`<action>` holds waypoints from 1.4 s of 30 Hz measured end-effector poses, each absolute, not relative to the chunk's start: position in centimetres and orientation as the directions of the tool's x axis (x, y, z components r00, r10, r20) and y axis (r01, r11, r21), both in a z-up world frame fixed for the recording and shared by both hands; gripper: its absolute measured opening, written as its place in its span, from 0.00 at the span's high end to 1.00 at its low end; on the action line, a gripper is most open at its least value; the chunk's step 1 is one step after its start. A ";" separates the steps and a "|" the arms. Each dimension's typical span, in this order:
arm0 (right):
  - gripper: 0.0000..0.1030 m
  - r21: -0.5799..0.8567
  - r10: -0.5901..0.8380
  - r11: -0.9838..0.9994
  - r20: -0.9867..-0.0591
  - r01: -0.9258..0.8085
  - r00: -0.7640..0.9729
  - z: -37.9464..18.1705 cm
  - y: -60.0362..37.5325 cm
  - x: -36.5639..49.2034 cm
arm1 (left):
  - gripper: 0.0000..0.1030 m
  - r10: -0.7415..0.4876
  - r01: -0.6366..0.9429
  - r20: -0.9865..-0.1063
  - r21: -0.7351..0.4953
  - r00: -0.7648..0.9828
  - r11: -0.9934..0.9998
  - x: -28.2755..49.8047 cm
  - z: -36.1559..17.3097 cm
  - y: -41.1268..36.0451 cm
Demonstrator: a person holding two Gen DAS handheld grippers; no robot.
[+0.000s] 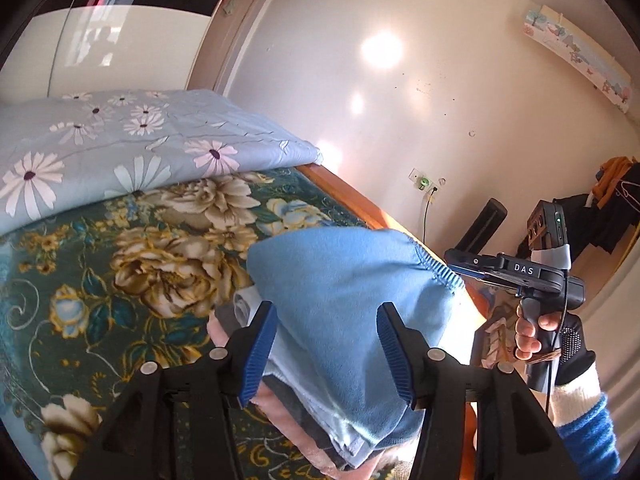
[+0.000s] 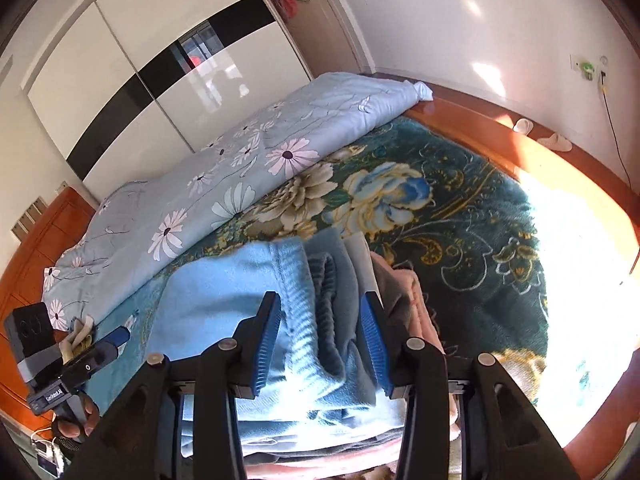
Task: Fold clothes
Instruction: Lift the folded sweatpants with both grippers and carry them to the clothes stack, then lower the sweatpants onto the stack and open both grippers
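Directly between both claws' fingers, blue garment (image 1: 340, 300)

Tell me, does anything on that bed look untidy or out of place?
Mostly the light blue garment: it sits humped and rumpled on the stack of folded clothes, not flat like the layers below. The daisy quilt is just pushed aside on the floral blanket.

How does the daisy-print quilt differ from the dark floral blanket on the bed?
The daisy-print quilt is pale blue with white and pink daisies; the dark floral blanket is deep teal with large cream and blue roses and gold scrolls. The quilt is bunched in a thick heap along the far side; the blanket lies spread flat. Both are floral bedding on the same bed.
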State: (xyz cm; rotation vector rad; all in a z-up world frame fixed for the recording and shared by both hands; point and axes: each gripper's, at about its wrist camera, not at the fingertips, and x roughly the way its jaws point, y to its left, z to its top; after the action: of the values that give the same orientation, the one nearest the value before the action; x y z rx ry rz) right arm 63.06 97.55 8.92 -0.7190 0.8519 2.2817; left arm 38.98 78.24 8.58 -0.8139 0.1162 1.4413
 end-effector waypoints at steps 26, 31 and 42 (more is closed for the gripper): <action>0.57 0.226 0.449 -0.663 -0.642 -0.713 -0.621 11.2 91.4 60.5 | 0.32 0.776 -0.932 -0.602 -0.358 0.189 -0.051 43.6 9.1 78.3; 0.52 0.240 0.437 -0.639 -0.668 -0.731 -0.602 9.0 88.5 62.1 | 0.26 0.777 -0.953 -0.617 -0.291 0.122 -0.081 44.5 8.2 75.4; 0.29 0.163 0.435 -0.674 -0.700 -0.721 -0.566 6.7 83.1 61.9 | 0.17 0.740 -0.945 -0.670 -0.280 0.066 -0.170 44.4 4.5 71.8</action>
State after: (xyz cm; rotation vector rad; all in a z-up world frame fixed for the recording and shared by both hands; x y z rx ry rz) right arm 61.85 83.15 6.66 -0.8373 0.5784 2.2322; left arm 44.39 71.75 4.46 -0.8474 0.3174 1.5333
